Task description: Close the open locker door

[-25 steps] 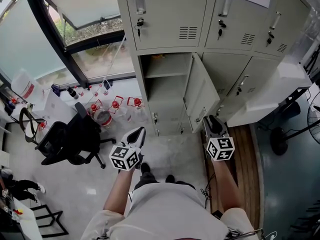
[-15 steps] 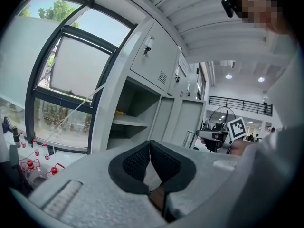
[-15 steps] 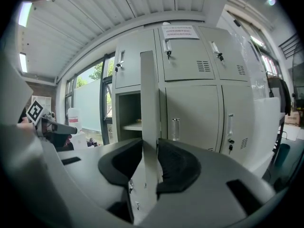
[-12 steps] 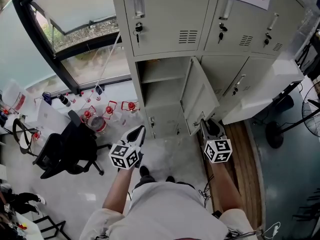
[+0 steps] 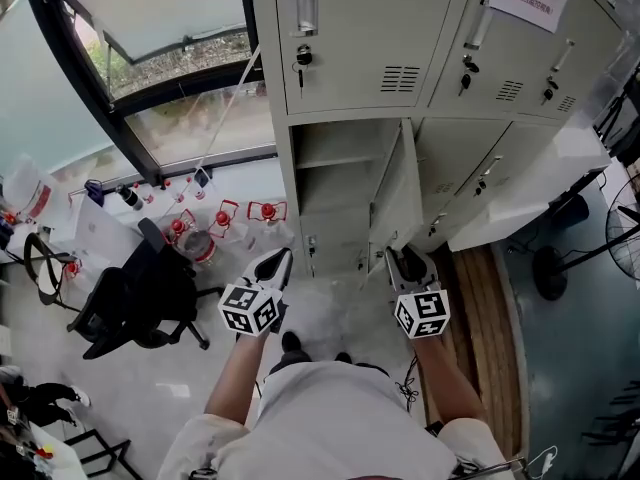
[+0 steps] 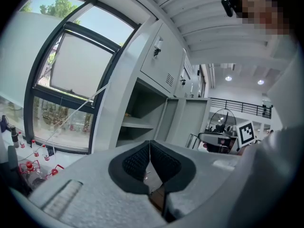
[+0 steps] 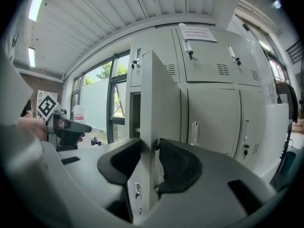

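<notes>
The grey locker bank [image 5: 370, 38] has one lower compartment [image 5: 335, 183] standing open, its door [image 5: 400, 203] swung out edge-on toward me. In the right gripper view the door [image 7: 159, 103] runs upright between the jaws of my right gripper [image 7: 151, 148], which are opening; a thin gap shows beside the right pad. From the head view the right gripper [image 5: 410, 260] sits at the door's lower free edge. My left gripper [image 5: 277, 263] hangs in front of the compartment, apart from it. Its pads [image 6: 150, 144] meet, shut on nothing.
A black office chair [image 5: 150, 293] stands at the left, with red-capped bottles [image 5: 230, 213] on the floor under the window [image 5: 150, 48]. A white board [image 5: 520, 193] leans off the lockers at the right, above a wooden floor strip [image 5: 490, 308] and a fan base [image 5: 555, 268].
The door has swung from well open to nearly edge-on toward the compartment. The right gripper moved left with the door's edge. The left gripper has stayed put.
</notes>
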`<state>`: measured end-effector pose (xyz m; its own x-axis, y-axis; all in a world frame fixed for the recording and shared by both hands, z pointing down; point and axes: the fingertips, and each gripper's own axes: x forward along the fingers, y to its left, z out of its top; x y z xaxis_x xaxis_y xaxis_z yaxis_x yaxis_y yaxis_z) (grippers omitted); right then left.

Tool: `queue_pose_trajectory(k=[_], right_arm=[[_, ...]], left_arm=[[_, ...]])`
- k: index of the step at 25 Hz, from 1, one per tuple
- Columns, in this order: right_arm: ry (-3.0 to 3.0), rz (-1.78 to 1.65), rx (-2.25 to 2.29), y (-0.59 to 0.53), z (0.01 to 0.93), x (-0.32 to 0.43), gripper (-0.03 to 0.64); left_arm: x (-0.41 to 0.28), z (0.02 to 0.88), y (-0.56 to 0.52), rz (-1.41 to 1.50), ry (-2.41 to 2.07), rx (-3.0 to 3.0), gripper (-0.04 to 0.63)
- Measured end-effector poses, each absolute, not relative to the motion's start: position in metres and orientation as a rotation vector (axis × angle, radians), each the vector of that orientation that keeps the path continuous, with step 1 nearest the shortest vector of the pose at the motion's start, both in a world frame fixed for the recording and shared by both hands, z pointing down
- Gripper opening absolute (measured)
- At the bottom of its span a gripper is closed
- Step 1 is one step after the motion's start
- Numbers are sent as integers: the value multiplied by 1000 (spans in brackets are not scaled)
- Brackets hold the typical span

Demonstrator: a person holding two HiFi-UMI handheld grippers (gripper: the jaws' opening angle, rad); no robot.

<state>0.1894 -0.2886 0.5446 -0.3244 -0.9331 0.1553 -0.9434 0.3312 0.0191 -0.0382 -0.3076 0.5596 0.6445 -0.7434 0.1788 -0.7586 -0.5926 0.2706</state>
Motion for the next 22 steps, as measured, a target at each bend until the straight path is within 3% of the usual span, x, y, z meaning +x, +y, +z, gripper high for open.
queue_pose_trajectory(k=[22], right_arm=[[-2471,36,1589,-369,542,48,89]], left_arm=[[-144,563,-330,18,-1358,2446,15]])
